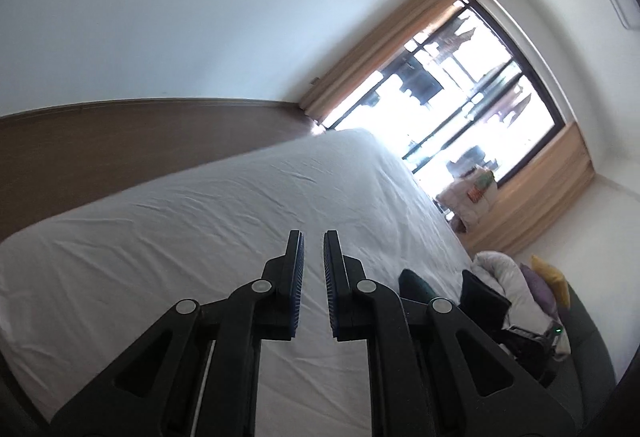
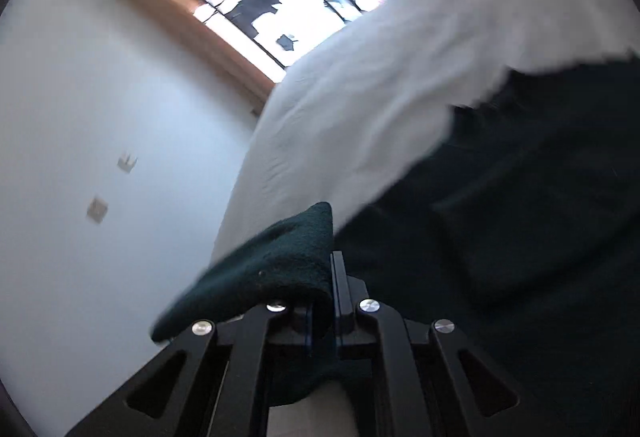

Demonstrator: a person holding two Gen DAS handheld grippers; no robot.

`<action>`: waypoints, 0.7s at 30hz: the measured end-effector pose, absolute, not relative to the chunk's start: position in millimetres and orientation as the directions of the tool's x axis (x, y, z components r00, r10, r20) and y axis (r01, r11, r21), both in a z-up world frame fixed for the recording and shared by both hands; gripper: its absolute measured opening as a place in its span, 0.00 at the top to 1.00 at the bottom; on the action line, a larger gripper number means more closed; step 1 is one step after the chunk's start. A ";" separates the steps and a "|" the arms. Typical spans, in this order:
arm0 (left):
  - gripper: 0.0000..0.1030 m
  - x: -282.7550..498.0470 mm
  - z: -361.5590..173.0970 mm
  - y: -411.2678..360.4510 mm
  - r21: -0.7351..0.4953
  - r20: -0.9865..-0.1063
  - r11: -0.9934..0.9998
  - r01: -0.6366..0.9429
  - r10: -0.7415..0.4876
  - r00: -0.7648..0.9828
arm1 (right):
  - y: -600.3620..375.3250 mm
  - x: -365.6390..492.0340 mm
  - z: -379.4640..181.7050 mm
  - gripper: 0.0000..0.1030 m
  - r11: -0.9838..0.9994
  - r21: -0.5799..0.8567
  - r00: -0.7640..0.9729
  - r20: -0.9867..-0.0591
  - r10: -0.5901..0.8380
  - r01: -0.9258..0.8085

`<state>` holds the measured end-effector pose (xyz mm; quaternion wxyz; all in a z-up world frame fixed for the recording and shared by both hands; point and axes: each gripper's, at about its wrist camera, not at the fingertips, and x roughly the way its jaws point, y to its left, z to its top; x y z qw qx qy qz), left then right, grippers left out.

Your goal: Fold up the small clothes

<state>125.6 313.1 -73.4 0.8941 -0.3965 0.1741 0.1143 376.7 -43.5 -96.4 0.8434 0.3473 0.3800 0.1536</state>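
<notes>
A dark green garment point(image 2: 520, 217) lies spread over the white bed sheet point(image 2: 380, 97) on the right of the right wrist view. My right gripper point(image 2: 326, 265) is shut on a corner of it, and the pinched fold point(image 2: 280, 261) drapes over the left finger and hides it. In the left wrist view my left gripper point(image 1: 313, 237) hovers over the bare sheet point(image 1: 200, 217), its jaws nearly together with nothing between them. A bit of the dark green garment point(image 1: 414, 283) shows just right of the left gripper's fingers.
A brown wooden headboard point(image 1: 100, 141) runs along the bed's far side. A bright window point(image 1: 460, 97) with tan curtains fills the far wall. A pile of clothes and cushions point(image 1: 520, 289) sits beyond the bed's right edge, and a bag point(image 1: 476, 189) stands near the window.
</notes>
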 end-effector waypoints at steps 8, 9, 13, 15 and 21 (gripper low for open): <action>0.90 240.9 -61.9 164.9 -0.689 -0.465 0.722 -0.063 -0.374 0.802 | -113.1 385.0 -169.8 0.89 0.494 0.865 0.627 -0.434 0.647 0.090; 0.90 254.3 -66.7 145.5 -0.701 -0.474 0.712 -0.038 -0.426 0.771 | -107.7 388.8 -174.6 0.88 0.485 0.869 0.611 -0.437 0.660 0.098; 0.90 284.5 -85.1 93.4 -0.717 -0.504 0.697 -0.016 -0.503 0.702 | -113.2 388.6 -185.9 0.76 0.429 0.895 0.614 -0.406 0.676 0.119; 0.90 294.6 -101.9 76.6 -0.739 -0.518 0.673 -0.034 -0.535 0.667 | -122.5 388.7 -195.0 0.70 0.387 0.913 0.627 -0.376 0.683 0.126; 0.90 326.6 -165.3 43.1 -0.781 -0.555 0.613 -0.122 -0.591 0.585 | -135.2 418.9 -189.0 0.64 0.309 0.942 0.669 -0.315 0.673 0.133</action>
